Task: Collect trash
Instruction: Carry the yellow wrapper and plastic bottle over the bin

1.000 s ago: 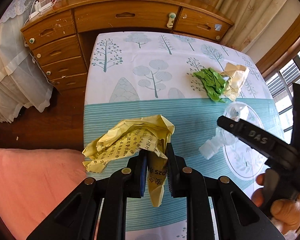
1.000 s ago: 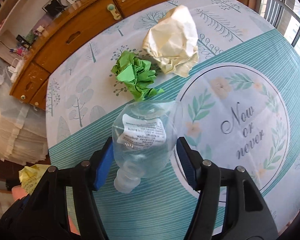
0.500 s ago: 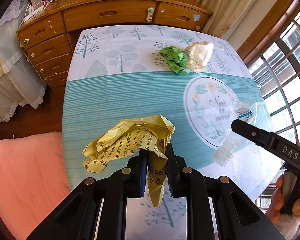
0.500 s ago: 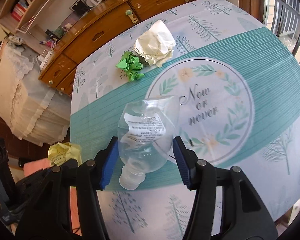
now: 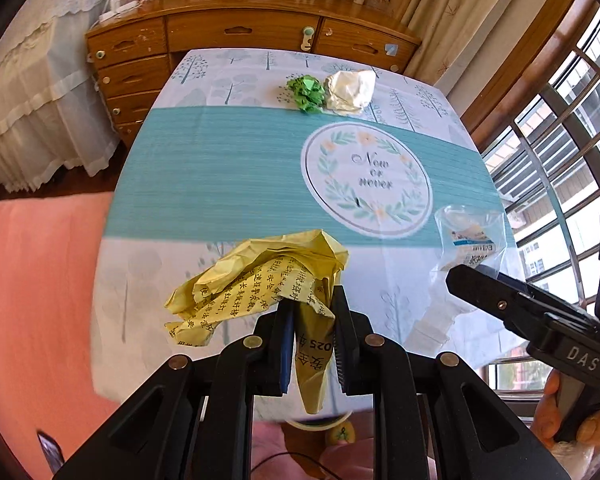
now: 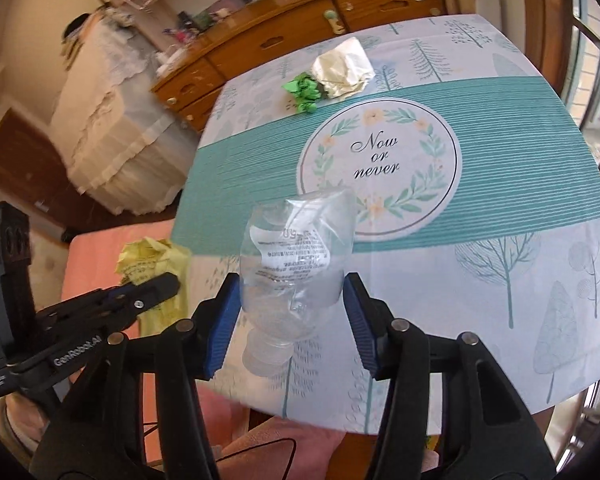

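Left gripper (image 5: 311, 322) — jaws clamped on the crumpled yellow paper (image 5: 260, 280), held above the near edge of the table (image 5: 220, 168). Right gripper (image 6: 292, 312) — jaws closing, blue pads pressing both sides of the crushed clear plastic bottle (image 6: 296, 264), held neck-down over the near side. Green paper wad (image 5: 306, 93) and white paper wad (image 5: 350, 86) lie touching at the far side.
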The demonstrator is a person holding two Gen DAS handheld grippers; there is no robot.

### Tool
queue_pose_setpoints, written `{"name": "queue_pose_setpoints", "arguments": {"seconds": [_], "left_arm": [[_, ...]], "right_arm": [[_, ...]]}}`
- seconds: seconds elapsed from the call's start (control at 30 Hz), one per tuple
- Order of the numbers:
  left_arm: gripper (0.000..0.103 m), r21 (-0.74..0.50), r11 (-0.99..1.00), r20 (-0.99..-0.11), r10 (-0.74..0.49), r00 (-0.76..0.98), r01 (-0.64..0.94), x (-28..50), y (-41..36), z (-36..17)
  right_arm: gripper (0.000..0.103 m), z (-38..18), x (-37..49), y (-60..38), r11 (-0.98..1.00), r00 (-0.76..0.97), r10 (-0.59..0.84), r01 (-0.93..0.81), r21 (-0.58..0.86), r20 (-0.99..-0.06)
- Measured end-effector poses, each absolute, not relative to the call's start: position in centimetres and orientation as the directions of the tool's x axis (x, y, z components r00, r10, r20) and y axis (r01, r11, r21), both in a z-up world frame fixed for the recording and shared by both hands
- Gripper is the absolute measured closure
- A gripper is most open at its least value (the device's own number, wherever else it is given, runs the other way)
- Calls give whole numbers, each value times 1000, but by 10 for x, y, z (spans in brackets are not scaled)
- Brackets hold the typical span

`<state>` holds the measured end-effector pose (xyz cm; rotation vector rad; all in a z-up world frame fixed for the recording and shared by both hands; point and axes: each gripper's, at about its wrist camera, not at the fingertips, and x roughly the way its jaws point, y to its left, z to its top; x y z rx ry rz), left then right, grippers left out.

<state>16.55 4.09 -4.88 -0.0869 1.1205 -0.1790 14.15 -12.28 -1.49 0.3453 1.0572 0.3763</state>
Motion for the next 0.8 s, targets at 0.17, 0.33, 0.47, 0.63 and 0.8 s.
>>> {"name": "queue_pose_setpoints", "arguments": {"seconds": [0.17,0.33,0.47,0.63,0.8], "left_arm": [[86,-175,984,-893,-172,417,30,95,17,-60],[86,-170,985,-914,-159,373,3,38,0,-74],[86,-169,986,-923,-162,349,10,6,-7,-83],[86,-194,980,-934,-195,300,36,-16,-11,-115],[86,-201,978,-951,-209,225,61,-30,-19,-188]], "right_arm": [[55,-11,90,-149,856,395,517,-258,448,-760],[55,-16,39,-174,840,325,534,-314,443,-781],[55,-23,2,-181,833,281,529,-352,426,-801],[55,-54,-38,-179,834,221,514,-353,423,-829],[55,-128,-68,-172,867,158,444,-324,378,-882]]}}
